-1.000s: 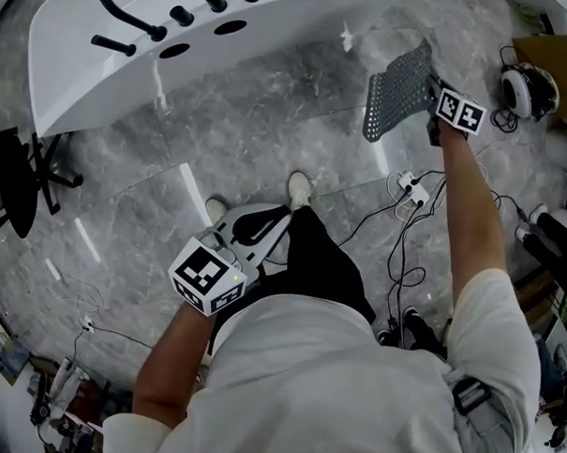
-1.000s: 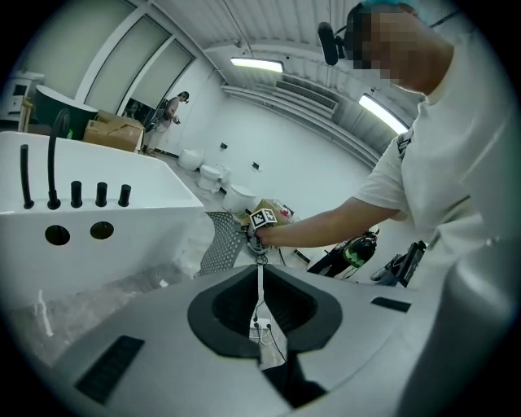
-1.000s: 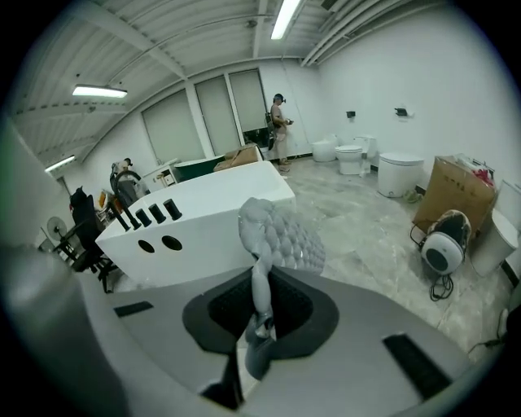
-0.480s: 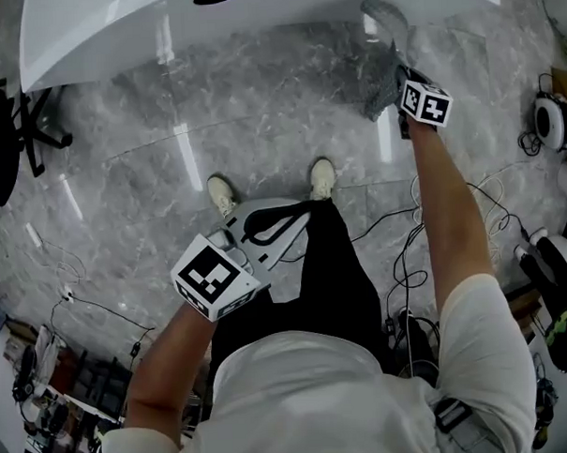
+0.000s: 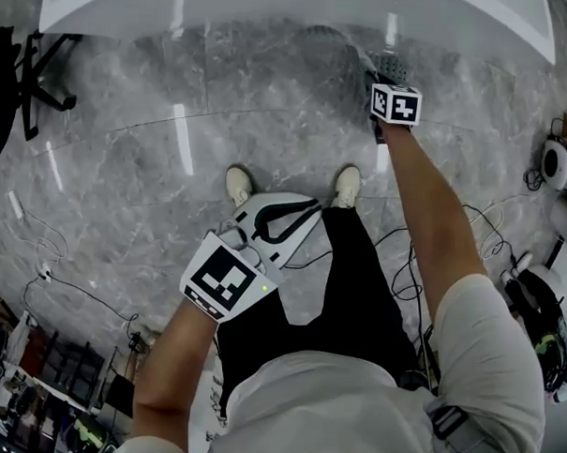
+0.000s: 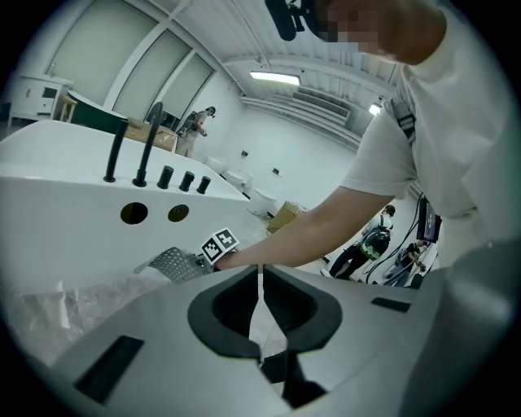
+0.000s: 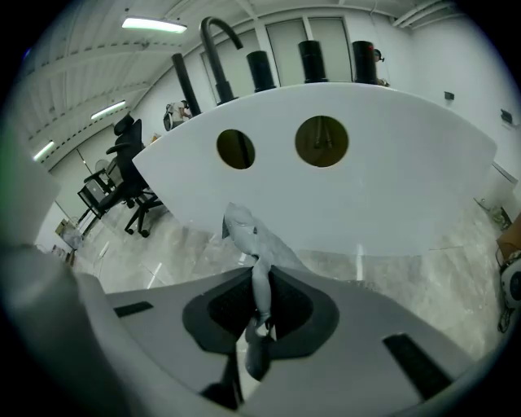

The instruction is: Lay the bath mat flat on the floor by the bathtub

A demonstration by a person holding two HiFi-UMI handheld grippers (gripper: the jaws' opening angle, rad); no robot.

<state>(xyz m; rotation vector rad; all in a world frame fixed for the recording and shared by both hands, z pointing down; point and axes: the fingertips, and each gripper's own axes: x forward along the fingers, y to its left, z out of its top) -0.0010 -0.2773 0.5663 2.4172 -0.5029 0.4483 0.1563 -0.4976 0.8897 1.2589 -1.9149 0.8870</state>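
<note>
We find the bath mat (image 7: 254, 243) pinched edge-on in the closed jaws of the right gripper (image 7: 260, 285), extending ahead toward the bathtub (image 7: 383, 179) wall. The left gripper (image 6: 260, 281), jaws together and empty, is well apart.

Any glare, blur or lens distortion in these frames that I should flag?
Head view: white glare streaks lie on the glossy floor, and the grey bath mat blends into it and looks soft. Left gripper view: strong fisheye with black corners. Right gripper view: the fisheye bows the bathtub into an arc, and the mat close to the lens is slightly soft.
</note>
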